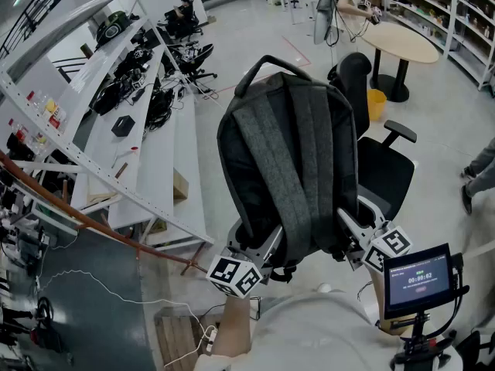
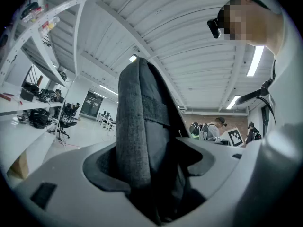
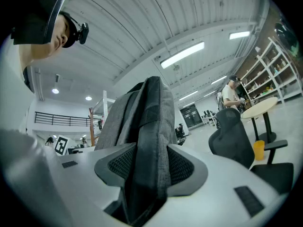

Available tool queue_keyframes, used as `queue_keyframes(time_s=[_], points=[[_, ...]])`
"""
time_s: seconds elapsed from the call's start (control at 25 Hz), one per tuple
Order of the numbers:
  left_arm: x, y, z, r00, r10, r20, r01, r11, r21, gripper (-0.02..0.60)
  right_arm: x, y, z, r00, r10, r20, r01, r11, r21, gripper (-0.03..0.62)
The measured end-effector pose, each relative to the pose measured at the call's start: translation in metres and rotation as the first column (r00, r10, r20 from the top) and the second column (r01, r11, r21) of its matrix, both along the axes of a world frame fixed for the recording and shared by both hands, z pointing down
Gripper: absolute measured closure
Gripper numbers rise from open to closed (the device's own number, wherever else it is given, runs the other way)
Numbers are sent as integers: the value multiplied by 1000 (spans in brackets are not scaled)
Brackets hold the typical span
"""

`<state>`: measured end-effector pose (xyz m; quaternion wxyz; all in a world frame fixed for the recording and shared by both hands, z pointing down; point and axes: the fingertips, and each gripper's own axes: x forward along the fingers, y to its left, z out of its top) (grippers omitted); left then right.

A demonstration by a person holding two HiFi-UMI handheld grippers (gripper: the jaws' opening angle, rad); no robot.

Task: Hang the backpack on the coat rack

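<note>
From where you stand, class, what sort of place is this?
Probably a lab or workshop: long white workbenches strewn with equipment, metal shelving along the wall, and a black office chair.

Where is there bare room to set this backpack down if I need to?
Bare: the floor right of the chair, the floor strip between bench and chair, and the round table, whose top looks bare. Crowded: the bench's far end, piled with gear. The backpack hides much of the chair.

The backpack hides much of the office chair behind it — a person at the right edge shows only legs; print on the screen is too small.
</note>
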<state>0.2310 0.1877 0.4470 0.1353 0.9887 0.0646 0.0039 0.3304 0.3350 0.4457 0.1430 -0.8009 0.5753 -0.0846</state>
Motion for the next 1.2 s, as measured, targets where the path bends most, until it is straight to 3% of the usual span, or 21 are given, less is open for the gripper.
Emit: queue_keyframes(time_s=[0.16, 0.32, 0.48, 0.6, 0.72, 0.92, 1.08, 1.2], points=[[-32, -50, -9, 999, -44, -6, 44, 999, -7, 255, -25, -54, -11, 999, -45, -11, 45, 999, -5, 390], [-80, -130, -3, 989, -145, -16, 144, 989, -19, 255, -60, -145, -9, 990, -139, -24, 139, 990, -9, 390], [-138, -201, -2, 963, -267, -20, 267, 963, -25, 255, -102, -233, -9, 965, -260, -29, 260, 966, -18, 390], [-184, -241, -5, 932, -362, -18, 361, 932, -25, 255, -138, -287, -12, 936, -350, -31, 349, 937, -20, 390], [-236, -286, -5, 883, -468, -12, 468, 884, -13, 255, -179, -351, -10, 889, -457, -24, 457, 889, -13, 390], [-302, -339, -3, 785, -620, -3, 620, 785, -2, 255, -235, -434, -7, 796, -605, -18, 605, 796, -5, 390], [-336, -338, -4, 701, -714, -1, 714, 701, 5, 255, -261, -453, -10, 717, -697, -26, 697, 717, 6, 390], [-340, -365, -7, 627, -779, -12, 779, 627, 10, 255, -264, -496, -13, 645, -764, -31, 765, 644, 14, 390]])
